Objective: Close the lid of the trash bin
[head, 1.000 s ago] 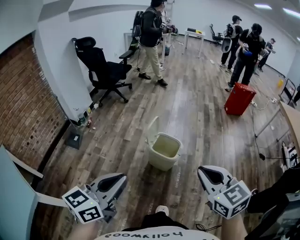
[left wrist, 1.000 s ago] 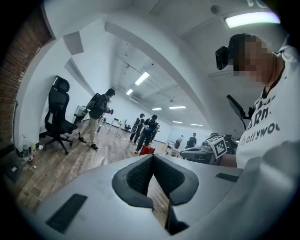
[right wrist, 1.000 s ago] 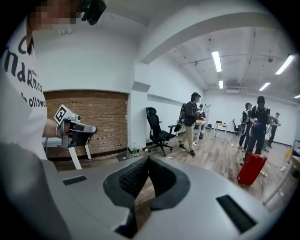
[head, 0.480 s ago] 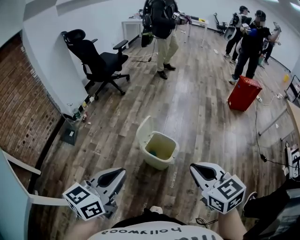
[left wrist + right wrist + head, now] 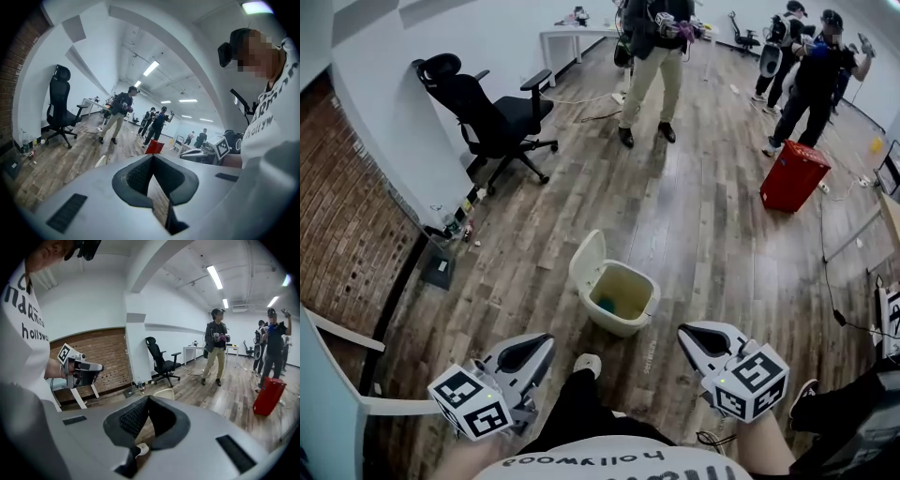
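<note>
Cream plastic trash bin [image 5: 617, 300] stands on the grey-brown wood plank floor [image 5: 694, 225] just ahead of me, between my two grippers and a little beyond them. Its hinged cream lid [image 5: 587, 262] is up on the left side, tilted back and leaving the mouth open. A small teal object [image 5: 606, 305] lies at the bottom inside. My left gripper [image 5: 534, 349] hangs low at the lower left, apart from the bin and pointing toward it. In the left gripper view its jaws are closed tip to tip with nothing between them [image 5: 151, 157], and the edge of the lid [image 5: 100, 161] shows just past the housing. My right gripper [image 5: 697, 337] sits at the lower right, also clear of the bin. In the right gripper view its jaws are likewise pressed together and empty [image 5: 149, 397], with the top of the lid [image 5: 164, 393] showing just above them. A white shoe toe [image 5: 586, 363] shows between the grippers, near the bin's front. Further off, a black wheeled office chair [image 5: 492, 111] stands by the white wall on the left, close to a red brick wall section [image 5: 347, 234]. A red rectangular box [image 5: 794, 175] sits well to the right, with several people standing beyond it.
</note>
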Available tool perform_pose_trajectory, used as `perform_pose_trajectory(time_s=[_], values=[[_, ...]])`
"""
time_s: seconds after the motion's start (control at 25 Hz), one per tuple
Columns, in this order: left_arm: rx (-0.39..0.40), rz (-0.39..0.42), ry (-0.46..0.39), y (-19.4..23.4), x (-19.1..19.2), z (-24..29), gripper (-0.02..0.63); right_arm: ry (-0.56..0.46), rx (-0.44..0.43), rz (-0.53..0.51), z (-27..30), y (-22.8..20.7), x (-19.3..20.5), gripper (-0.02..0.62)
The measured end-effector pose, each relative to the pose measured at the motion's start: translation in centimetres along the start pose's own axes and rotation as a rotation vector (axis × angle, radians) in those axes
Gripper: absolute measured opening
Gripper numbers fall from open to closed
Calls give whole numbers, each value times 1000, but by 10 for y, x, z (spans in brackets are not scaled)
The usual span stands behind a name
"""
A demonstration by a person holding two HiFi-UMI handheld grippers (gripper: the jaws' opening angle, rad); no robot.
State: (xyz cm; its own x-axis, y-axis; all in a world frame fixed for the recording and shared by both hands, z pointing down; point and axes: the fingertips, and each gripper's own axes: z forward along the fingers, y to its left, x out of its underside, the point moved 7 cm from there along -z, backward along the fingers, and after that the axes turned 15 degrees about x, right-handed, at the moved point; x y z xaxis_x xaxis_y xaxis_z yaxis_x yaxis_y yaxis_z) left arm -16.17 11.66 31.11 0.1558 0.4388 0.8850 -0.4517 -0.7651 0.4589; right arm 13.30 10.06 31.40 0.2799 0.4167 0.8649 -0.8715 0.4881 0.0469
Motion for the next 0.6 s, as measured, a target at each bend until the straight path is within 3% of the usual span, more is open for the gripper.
perform_pose_trajectory(time_s=[0.6], values=[[27, -98, -32, 113, -21, 29, 8, 77, 72, -14, 71, -26, -36, 8]])
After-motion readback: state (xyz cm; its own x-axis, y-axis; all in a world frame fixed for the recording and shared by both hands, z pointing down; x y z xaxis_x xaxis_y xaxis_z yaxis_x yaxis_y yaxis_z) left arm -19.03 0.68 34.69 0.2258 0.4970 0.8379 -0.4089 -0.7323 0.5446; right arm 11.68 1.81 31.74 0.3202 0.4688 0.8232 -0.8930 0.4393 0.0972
